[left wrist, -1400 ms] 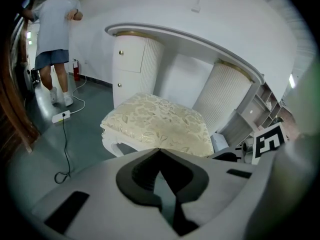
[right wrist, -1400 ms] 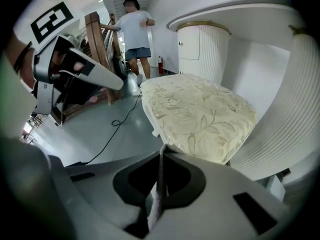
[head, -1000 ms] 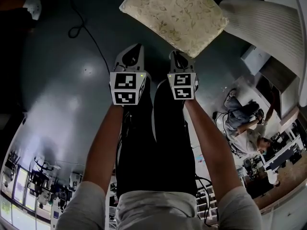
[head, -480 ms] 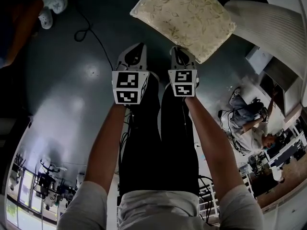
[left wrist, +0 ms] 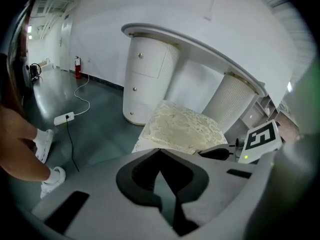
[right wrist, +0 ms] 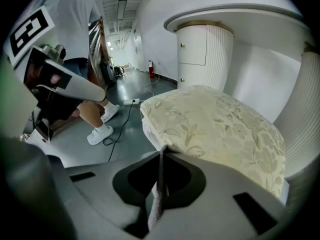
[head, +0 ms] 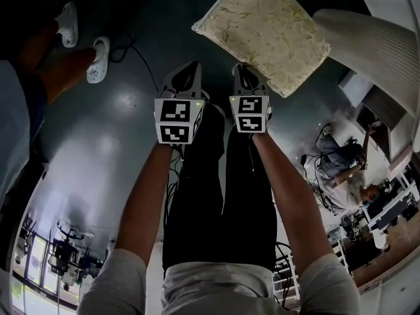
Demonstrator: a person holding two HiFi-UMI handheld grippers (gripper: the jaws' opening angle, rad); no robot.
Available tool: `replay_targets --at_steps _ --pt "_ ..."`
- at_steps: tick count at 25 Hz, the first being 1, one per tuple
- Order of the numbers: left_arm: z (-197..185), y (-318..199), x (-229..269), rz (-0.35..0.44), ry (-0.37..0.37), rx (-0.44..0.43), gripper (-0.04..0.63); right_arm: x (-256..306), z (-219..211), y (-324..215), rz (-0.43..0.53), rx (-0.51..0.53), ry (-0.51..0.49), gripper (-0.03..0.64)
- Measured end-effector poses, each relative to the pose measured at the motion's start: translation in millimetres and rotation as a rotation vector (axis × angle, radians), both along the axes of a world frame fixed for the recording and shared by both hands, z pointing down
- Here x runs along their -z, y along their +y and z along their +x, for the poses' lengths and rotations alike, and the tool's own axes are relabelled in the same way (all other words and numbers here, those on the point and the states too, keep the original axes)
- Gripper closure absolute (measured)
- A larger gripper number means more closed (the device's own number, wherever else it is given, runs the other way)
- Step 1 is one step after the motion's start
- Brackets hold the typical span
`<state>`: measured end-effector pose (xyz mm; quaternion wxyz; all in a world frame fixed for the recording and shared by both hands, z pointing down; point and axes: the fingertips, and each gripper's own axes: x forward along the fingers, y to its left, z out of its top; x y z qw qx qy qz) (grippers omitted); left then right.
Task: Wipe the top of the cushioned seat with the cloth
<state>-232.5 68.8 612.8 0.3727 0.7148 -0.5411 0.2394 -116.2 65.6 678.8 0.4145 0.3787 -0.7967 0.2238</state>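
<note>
1. Floor of glossy dark grey-green finish [head: 98, 149]: it carries every item listed below.
2. White curved counter on ribbed cylindrical pedestals [right wrist: 206, 54]: it stands behind the seat, against the white wall.
3. Cream cushioned seat with a leaf-pattern fabric top [head: 262, 31]: it sits on the floor in front of the counter. The top surface is bare; the cloth is not on it.
4. Standing person in white clog shoes [head: 56, 67]: located on the floor to the left of both grippers, well apart from the seat.
5. Left gripper [head: 187, 71]: jaws fully together with nothing between them. Its tip is over bare floor, short of the seat's near-left edge.
6. Right gripper [head: 244, 74]: jaws pressed together on the cloth. Its tip is at the seat's near corner; contact with the seat cannot be determined.
7. White power strip with a black cable [left wrist: 65, 118]: it lies on the floor to the left of the counter, near the standing person's feet.
8. Thin grey woven cloth [right wrist: 157, 189]: pinched edge-on between the right gripper's jaws, showing as a narrow strip along the jaw line.
</note>
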Motion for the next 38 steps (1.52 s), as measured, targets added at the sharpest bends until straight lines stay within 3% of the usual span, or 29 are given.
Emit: replay_targets --at_steps 7,26,38 --pt "-31.4 -6.1 7.5 0.011 -0.023 0.008 0.583 5.2 -37.0 -14.6 0.005 -0.013 -0.039 0.603" --pt "-96.6 4.9 6.9 -0.043 -0.069 0.176 0.583 10.6 -124.0 -44.2 -0.006 0.205 -0.093 0.603" --pt "-117.7 -6.4 6.8 -0.073 -0.06 0.252 0.583 18.8 -143.8 -58.3 -0.11 0.177 -0.151 0.603"
